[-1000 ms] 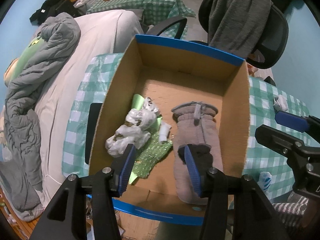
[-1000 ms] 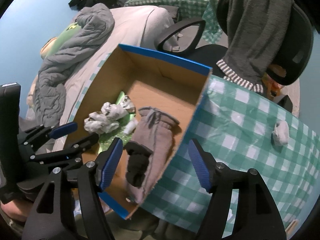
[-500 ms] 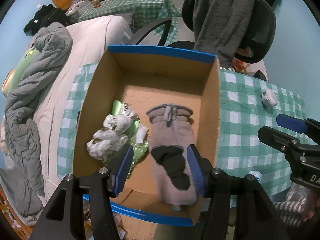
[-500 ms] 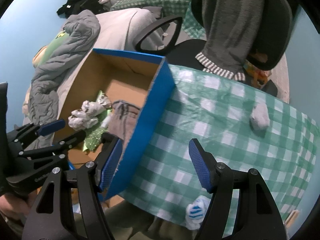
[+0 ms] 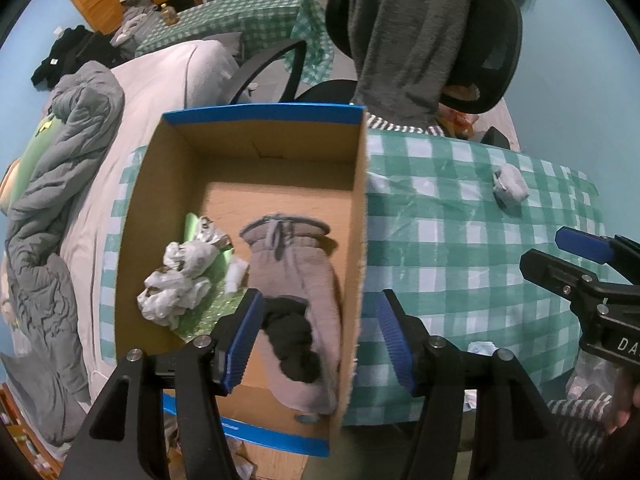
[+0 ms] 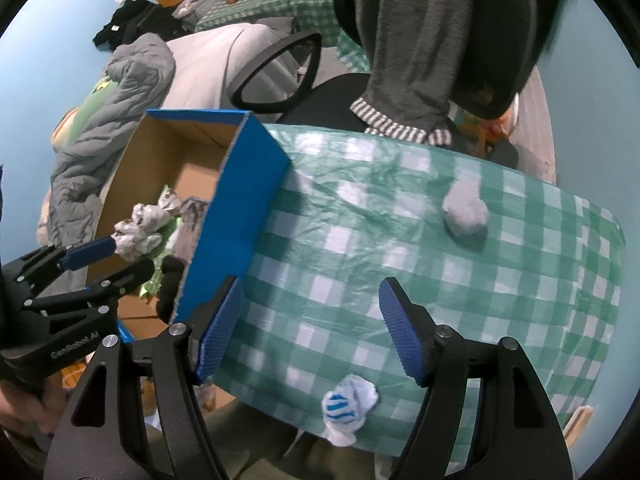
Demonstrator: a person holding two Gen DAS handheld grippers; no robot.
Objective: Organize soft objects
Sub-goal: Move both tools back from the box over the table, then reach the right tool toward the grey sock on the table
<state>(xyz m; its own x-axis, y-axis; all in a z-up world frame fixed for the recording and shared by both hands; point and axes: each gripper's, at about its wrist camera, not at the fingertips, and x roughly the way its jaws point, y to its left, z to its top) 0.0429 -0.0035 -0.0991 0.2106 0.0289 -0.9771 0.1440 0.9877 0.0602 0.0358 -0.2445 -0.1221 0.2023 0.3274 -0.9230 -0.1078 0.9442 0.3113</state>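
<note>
Socks left on the checked tablecloth (image 6: 360,240): grey balled sock (image 6: 466,210) well ahead of the right gripper (image 6: 312,320), beyond its right finger; blue-striped white sock (image 6: 348,404) near the table's front edge, just below the gap between the fingers. Both jaws wide, nothing between the pads; left ones have just been opening. Left gripper (image 5: 316,340) straddling the right wall of the cardboard box (image 5: 264,114), left finger over the grey glove (image 5: 296,276) already lying inside, right finger outside over the cloth.

Risks, judged:
- Striped sock close to the edge: a glancing finger likely to nudge it off the table.
- Cloth loose and wrinkled: closing low could pinch fabric along with a sock and drag it.
- Lowering the left gripper from here: finger likely to catch the box wall and shift or tip the box.
- Grippers near each other beside the box: possible collision.
</note>
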